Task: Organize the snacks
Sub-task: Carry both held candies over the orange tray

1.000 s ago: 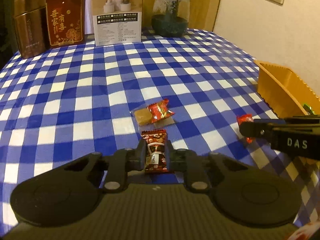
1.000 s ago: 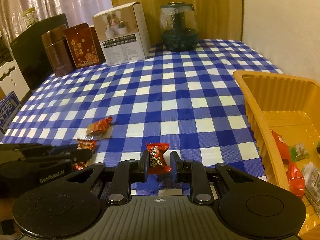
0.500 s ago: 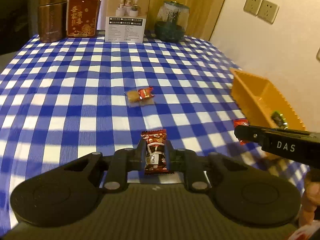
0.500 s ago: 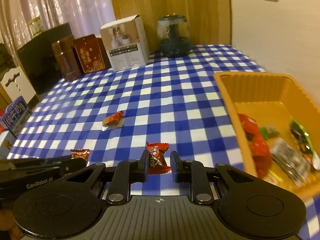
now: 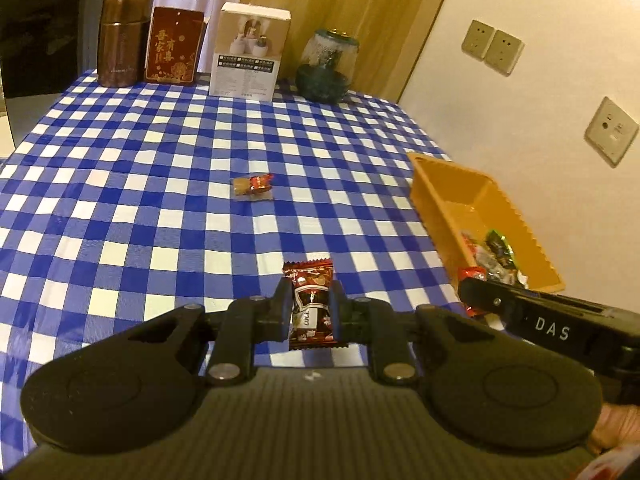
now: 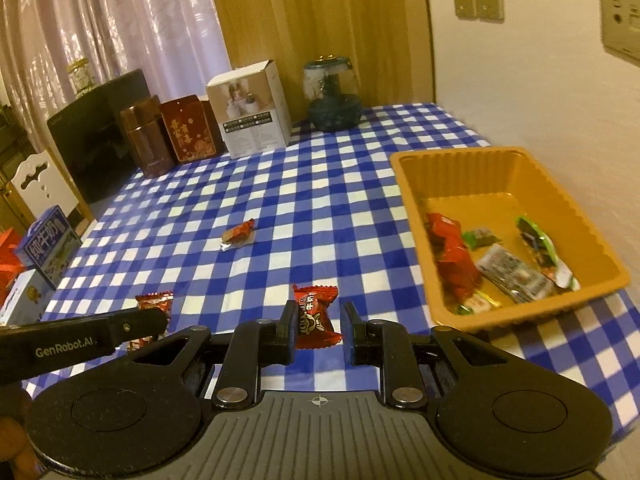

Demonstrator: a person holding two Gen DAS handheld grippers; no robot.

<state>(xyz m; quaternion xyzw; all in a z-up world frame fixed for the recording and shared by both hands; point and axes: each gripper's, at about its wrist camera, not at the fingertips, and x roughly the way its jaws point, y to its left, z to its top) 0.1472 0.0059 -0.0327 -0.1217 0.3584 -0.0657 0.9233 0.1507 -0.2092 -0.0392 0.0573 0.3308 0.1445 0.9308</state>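
My left gripper [image 5: 310, 314] is shut on a dark red wrapped candy [image 5: 310, 306], held above the checked table. My right gripper [image 6: 318, 330] is shut on a red wrapped candy [image 6: 314, 316], also held above the table, left of the orange tray [image 6: 476, 168]. The tray holds several wrapped snacks [image 6: 452, 256]. In the left wrist view the tray [image 5: 436, 200] lies at the right, with my right gripper [image 5: 474, 296] in front of it. One red and tan candy [image 5: 253, 185] lies on the cloth mid-table; it also shows in the right wrist view [image 6: 238, 234].
At the table's back stand a brown tin [image 5: 122, 40], a red box [image 5: 172, 50], a white box [image 5: 250, 50] and a glass jar [image 5: 326, 66]. A dark cabinet [image 6: 92, 132] and milk cartons [image 6: 48, 246] are left of the table. The wall is at the right.
Both grippers have risen and pulled back with their candies still held. The view now takes in more of the table and the tray's inside.
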